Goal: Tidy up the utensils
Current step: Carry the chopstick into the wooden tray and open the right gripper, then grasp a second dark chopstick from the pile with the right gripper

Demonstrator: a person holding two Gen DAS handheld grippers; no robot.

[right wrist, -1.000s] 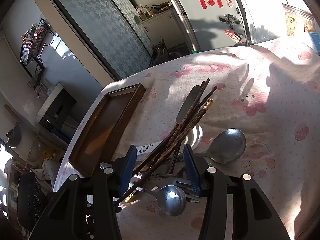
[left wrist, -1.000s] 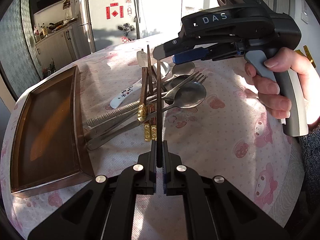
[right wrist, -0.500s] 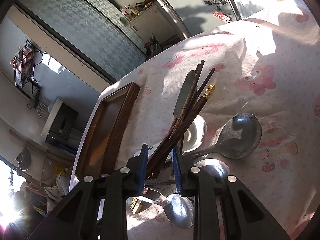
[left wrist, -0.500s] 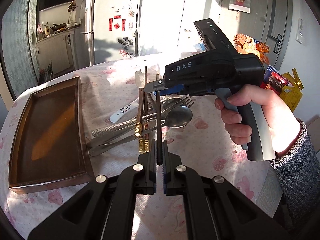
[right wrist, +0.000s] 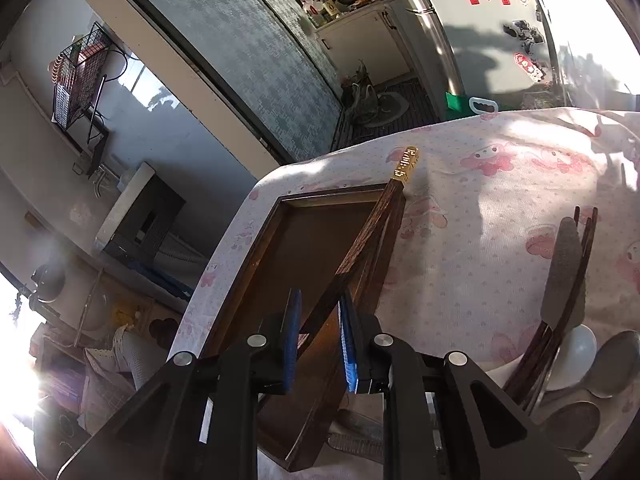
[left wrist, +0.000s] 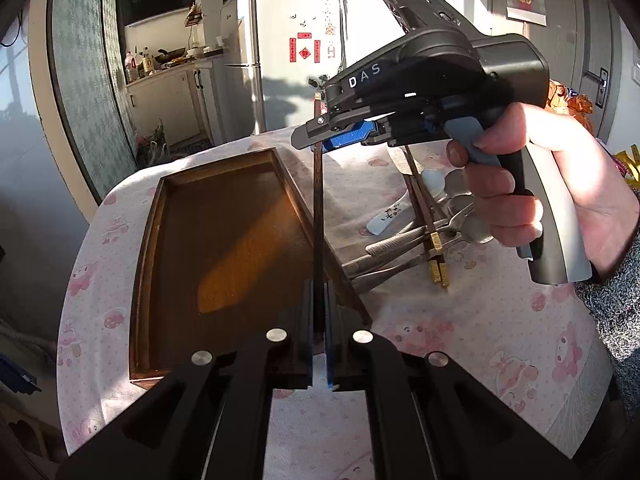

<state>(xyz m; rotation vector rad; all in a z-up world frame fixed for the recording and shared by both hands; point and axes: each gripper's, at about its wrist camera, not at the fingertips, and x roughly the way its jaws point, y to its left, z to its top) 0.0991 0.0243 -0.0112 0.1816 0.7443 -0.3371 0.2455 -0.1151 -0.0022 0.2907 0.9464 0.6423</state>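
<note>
My left gripper (left wrist: 319,304) is shut on the near end of a dark wooden chopstick (left wrist: 318,208). The stick rises over the right rim of the brown wooden tray (left wrist: 146,248). Its far, gold-capped end sits between the fingers of my right gripper (left wrist: 320,140), which a hand (left wrist: 520,184) holds. In the right wrist view the right gripper (right wrist: 318,320) has its blue pads closing on the chopstick (right wrist: 372,236), which lies slantwise between them above the tray (right wrist: 256,240). The remaining utensils (left wrist: 420,236) lie piled right of the tray.
The pile (right wrist: 560,320) holds metal spoons, a fork, a knife, more chopsticks and a white ceramic spoon (left wrist: 390,214). A pink patterned cloth (left wrist: 480,340) covers the round table, whose edge runs close behind the tray. A fridge (left wrist: 288,60) and kitchen counter stand beyond.
The right jaws narrowed around the chopstick's far end at the pile. Both grippers then carried it left, from above the pile to over the tray.
</note>
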